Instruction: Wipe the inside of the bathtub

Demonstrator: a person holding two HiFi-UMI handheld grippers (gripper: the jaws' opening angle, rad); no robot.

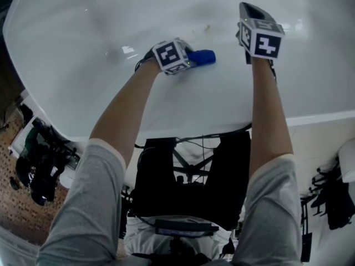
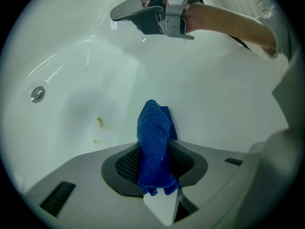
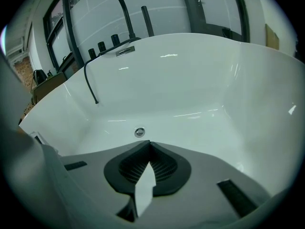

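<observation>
The white bathtub [image 1: 72, 32] fills the top of the head view, and both arms reach into it. My left gripper [image 1: 195, 58] is shut on a folded blue cloth [image 1: 203, 56], which sticks out past the jaws toward the tub's inner wall. In the left gripper view the blue cloth [image 2: 155, 144] hangs between the jaws, with yellowish stains [image 2: 100, 123] on the white surface just left of it. My right gripper [image 1: 248, 8] hovers to the right, higher in the tub. Its jaws are shut with nothing between them [image 3: 149, 144].
A round drain fitting [image 3: 139, 132] sits on the tub wall, also visible as the drain fitting [image 2: 38, 93]. A black tap with a hose and knobs [image 3: 119, 4] stands at the far rim. Dark equipment and cables [image 1: 44, 159] lie on the floor by the tub.
</observation>
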